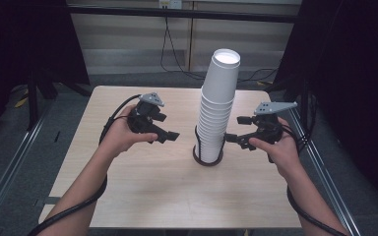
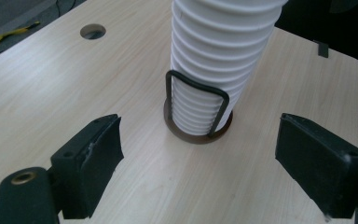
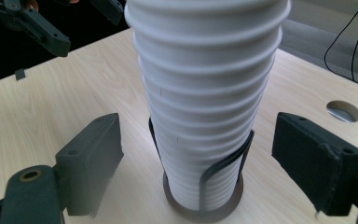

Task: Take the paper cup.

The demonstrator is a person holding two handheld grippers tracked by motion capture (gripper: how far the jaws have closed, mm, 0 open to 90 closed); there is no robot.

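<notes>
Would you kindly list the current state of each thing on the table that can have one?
Cup stack: upright, nested, seated in its holder.
Wire holder: upright on the table, around the stack's bottom.
Left tool: open, empty, apart from the stack.
Right tool: open, empty, beside the stack.

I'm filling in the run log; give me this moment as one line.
left gripper: open, left of cup stack | right gripper: open, right of it | stack: upright in wire holder | table: contact none
</notes>
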